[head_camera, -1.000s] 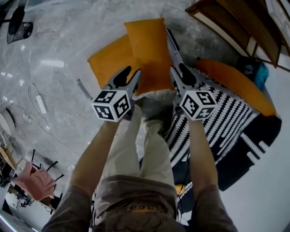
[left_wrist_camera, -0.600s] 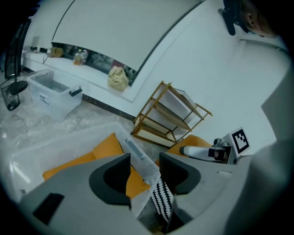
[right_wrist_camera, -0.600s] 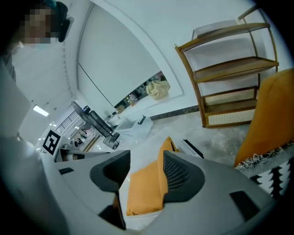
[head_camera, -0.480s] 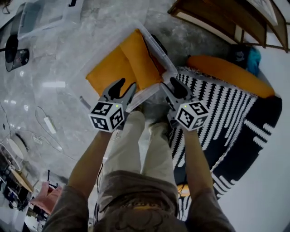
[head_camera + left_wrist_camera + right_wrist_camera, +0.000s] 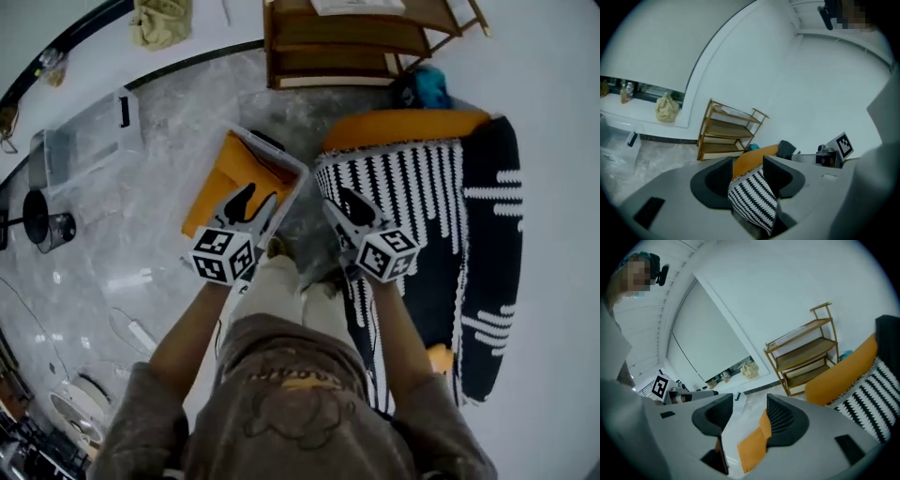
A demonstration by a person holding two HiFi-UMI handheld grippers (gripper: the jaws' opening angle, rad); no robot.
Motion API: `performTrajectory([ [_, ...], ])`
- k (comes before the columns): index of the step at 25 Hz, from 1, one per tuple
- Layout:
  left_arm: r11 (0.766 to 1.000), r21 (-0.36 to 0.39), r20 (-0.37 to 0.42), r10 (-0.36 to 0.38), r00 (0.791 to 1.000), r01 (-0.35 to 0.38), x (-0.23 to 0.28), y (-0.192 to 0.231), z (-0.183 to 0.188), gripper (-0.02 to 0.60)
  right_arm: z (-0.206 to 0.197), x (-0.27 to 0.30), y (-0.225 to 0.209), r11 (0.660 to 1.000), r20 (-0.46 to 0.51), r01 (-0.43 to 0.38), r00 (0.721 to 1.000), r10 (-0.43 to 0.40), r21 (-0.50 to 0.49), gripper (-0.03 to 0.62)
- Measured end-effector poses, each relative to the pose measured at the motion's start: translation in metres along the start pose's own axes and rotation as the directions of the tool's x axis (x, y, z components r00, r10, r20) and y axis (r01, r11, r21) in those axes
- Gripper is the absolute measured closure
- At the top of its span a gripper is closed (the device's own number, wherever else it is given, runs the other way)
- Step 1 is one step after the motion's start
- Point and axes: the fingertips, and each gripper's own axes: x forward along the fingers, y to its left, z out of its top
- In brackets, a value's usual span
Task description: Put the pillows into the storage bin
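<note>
- The left gripper (image 5: 747, 165) has its two jaws partly apart and holds nothing. The gap looks through to a black-and-white striped pillow (image 5: 752, 197) lying well beyond the pads.
- The right gripper (image 5: 749, 404) also has its two jaws partly apart and is empty. Orange pillow fabric (image 5: 752, 446) shows through the gap, lower down and not touching the pads.
- In the head view both grippers hang side by side at the person's front, each carrying one marker cube. The left is over the near end of the bin and the right is over the striped pillow.
- One clear storage bin (image 5: 274, 150) stands on the grey marbled floor (image 5: 169, 234), just beside the striped pillow.
- The bin is filled with the orange fabric. Whether that is one pillow or two cannot be told from here.
- Outside the bin there is one long orange pillow (image 5: 403, 127), lying across the far end of the one striped pillow.
- A dark fabric with white bars (image 5: 487, 197) lies alongside them on the right.
- One wooden shelf (image 5: 729, 129) with three tiers stands past the pillows, against the white wall.
- One teal object (image 5: 433, 86) sits beside the shelf.
- A second clear container (image 5: 84, 141) rests on the floor, well apart to the left.
- One tan bundle (image 5: 666, 108) sits on the white ledge.
</note>
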Motion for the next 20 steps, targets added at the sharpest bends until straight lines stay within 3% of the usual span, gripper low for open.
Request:
performTrajectory([
  [5,0.984,0.093,-0.021,-0.153,0.988,0.154,-0.001,-0.13,0.014,0.393,0.027,-0.127,-0.002,0.995,0.14,0.095,0.985,-0.096,0.014,0.382],
  [9,0.928,0.192,-0.081,-0.308,0.948,0.318,0.005,-0.248,-0.005,0.393,0.02,-0.249,-0.017,0.977,0.269,0.206,0.939,-0.215,0.06,0.382],
  [12,0.868,0.249,-0.146,-0.406,0.902,0.43,0.0,-0.341,-0.039,0.393,-0.01,-0.345,-0.026,0.953,0.335,0.284,0.892,-0.303,0.105,0.382],
  [16,0.751,0.298,-0.253,-0.532,0.808,0.589,-0.002,-0.464,-0.089,0.391,-0.059,-0.469,-0.044,0.893,0.417,0.398,0.79,-0.45,0.21,0.384],
  [20,0.644,0.311,-0.336,-0.614,0.714,0.699,-0.021,-0.573,-0.154,0.391,-0.129,-0.583,-0.048,0.82,0.438,0.479,0.694,-0.572,0.312,0.384],
])
